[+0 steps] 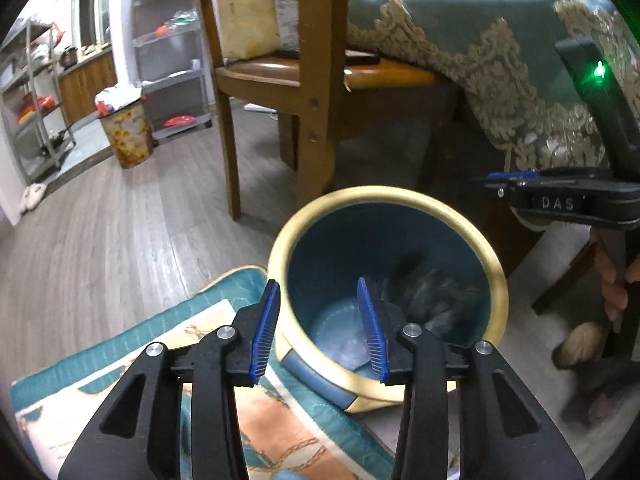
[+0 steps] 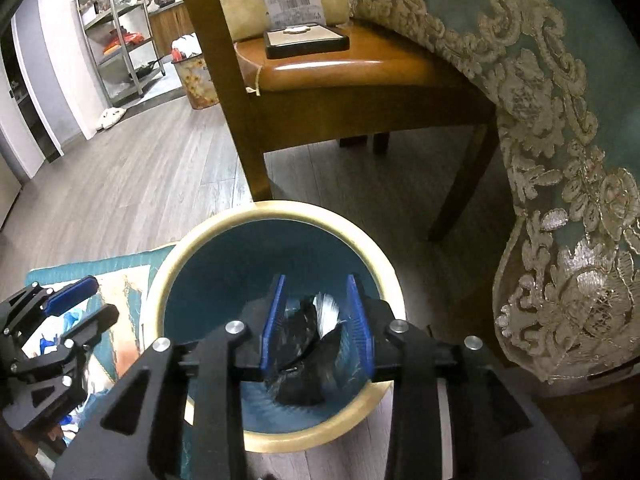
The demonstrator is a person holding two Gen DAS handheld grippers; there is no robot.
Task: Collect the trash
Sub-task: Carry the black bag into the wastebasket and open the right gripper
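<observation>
A round bin with a gold rim (image 1: pixel 440 204) and a blue inside stands on the floor beside a chair. Crumpled dark trash (image 1: pixel 432 292) lies in it, next to a pale clear piece (image 1: pixel 344 336). My left gripper (image 1: pixel 320 332) is open and straddles the bin's near rim, one finger outside and one over the inside, with its pads off the wall. My right gripper (image 2: pixel 316 324) is open above the bin (image 2: pixel 280 212). The dark trash (image 2: pixel 300 360), with a white scrap, shows between its fingers lower down in the bin. Each gripper appears in the other's view: right gripper (image 1: pixel 492 186), left gripper (image 2: pixel 86 306).
A wooden chair (image 1: pixel 316 92) stands just behind the bin, and a teal tablecloth with lace trim (image 2: pixel 560 160) hangs to the right. A patterned mat (image 1: pixel 120 344) lies left of the bin. A floral bin (image 1: pixel 126 136) and metal shelves (image 1: pixel 36 92) stand far off.
</observation>
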